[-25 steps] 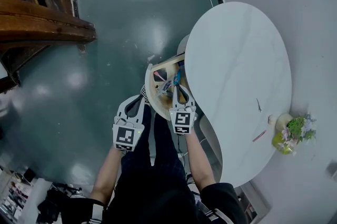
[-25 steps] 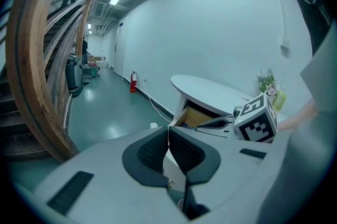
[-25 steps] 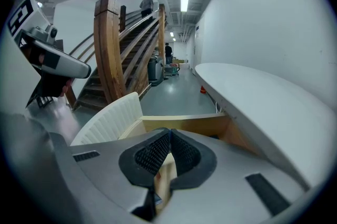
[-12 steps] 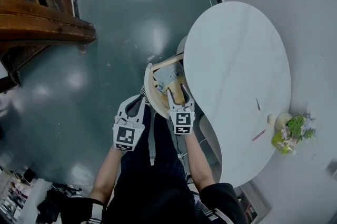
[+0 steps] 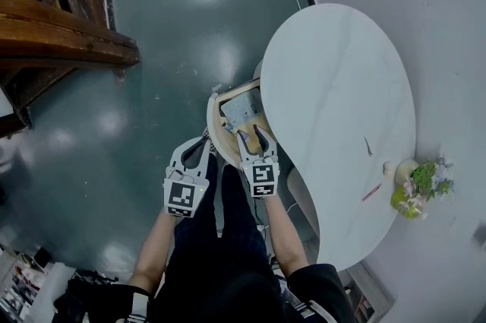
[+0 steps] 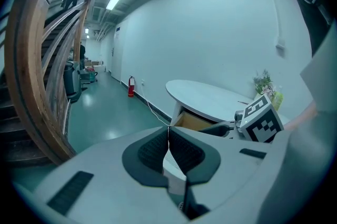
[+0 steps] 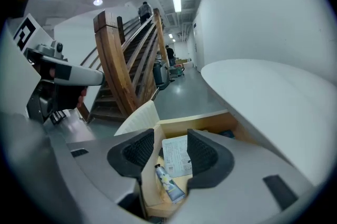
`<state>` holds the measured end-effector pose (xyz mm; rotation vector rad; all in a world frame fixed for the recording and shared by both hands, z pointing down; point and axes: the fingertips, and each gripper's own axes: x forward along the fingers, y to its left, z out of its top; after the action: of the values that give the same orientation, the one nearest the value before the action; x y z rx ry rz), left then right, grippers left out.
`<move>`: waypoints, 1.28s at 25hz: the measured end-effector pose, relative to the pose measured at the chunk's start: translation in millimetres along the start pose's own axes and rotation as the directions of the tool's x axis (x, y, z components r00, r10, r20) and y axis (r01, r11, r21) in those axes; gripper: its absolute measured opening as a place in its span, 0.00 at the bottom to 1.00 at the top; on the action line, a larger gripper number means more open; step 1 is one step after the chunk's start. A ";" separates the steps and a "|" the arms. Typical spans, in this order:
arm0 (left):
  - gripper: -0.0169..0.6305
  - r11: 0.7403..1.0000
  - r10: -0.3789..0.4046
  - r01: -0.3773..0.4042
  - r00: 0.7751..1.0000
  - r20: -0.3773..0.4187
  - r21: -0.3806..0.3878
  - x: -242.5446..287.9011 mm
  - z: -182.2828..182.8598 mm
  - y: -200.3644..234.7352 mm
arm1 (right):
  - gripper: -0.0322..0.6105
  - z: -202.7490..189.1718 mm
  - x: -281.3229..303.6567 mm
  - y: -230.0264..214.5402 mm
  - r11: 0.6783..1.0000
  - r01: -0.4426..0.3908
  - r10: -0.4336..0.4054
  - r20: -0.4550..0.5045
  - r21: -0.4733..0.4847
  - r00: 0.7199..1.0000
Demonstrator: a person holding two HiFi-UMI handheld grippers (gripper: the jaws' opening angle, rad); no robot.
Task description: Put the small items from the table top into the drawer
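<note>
- My right gripper (image 5: 252,133) (image 7: 174,152) hangs over the open drawer (image 5: 215,122) (image 7: 210,124). Its fingers (image 7: 138,150) have just been opening and now stand wide apart, released, with nothing pressed between them.
- Through the gap between those fingers I see a small tube (image 7: 167,185) lying on the drawer floor at its near end, free of my grip.
- Just beyond the tube, a white printed card (image 7: 178,157) (image 5: 241,109) lies flat in the same drawer, its near edge at the tube's far end.
- My left gripper (image 5: 203,144) (image 6: 168,139) sits to the left of the right one, just beside the drawer's curved front. Its fingers (image 6: 152,150) are clenched together on nothing.
- The drawer juts out from under the left edge of the white rounded desk (image 5: 342,101) (image 6: 210,96).
- On the desk's right side, well apart from the drawer, lie a thin pink stick (image 5: 372,193) and a small dark item (image 5: 367,147).
- A vase of flowers (image 5: 420,187) stands at the desk's right edge, near the pink stick.
</note>
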<state>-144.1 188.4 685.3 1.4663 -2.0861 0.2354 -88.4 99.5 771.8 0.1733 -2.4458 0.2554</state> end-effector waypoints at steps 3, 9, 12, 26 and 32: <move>0.06 1.000 0.001 -0.001 1.000 0.013 0.011 -8.4 10.4 -5.6 | 0.38 11.9 -15.2 8.2 1.000 -0.021 0.021 0.022 0.001 1.000; 0.06 0.999 -0.007 0.003 0.997 0.074 0.048 -22.3 44.8 -17.9 | 0.37 47.1 -44.3 10.9 1.000 -0.001 0.002 0.090 -0.009 0.996; 0.06 0.998 -0.014 0.009 0.996 0.091 0.058 -32.2 62.4 -25.7 | 0.34 66.9 -62.7 9.1 1.000 0.017 -0.015 0.128 -0.016 0.992; 0.06 0.988 -0.043 0.009 0.976 0.215 0.153 -78.6 157.4 -52.8 | 0.13 178.8 -154.9 1.7 0.993 0.111 -0.090 0.334 -0.047 0.938; 0.06 0.983 -0.040 -0.007 0.967 0.251 0.182 -98.3 184.6 -60.5 | 0.10 213.4 -189.4 1.7 0.992 0.120 -0.097 0.397 -0.034 0.913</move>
<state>-130.9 161.1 469.7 1.6983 -2.3048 0.2478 -72.5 64.0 489.2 0.3659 -2.8288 0.1062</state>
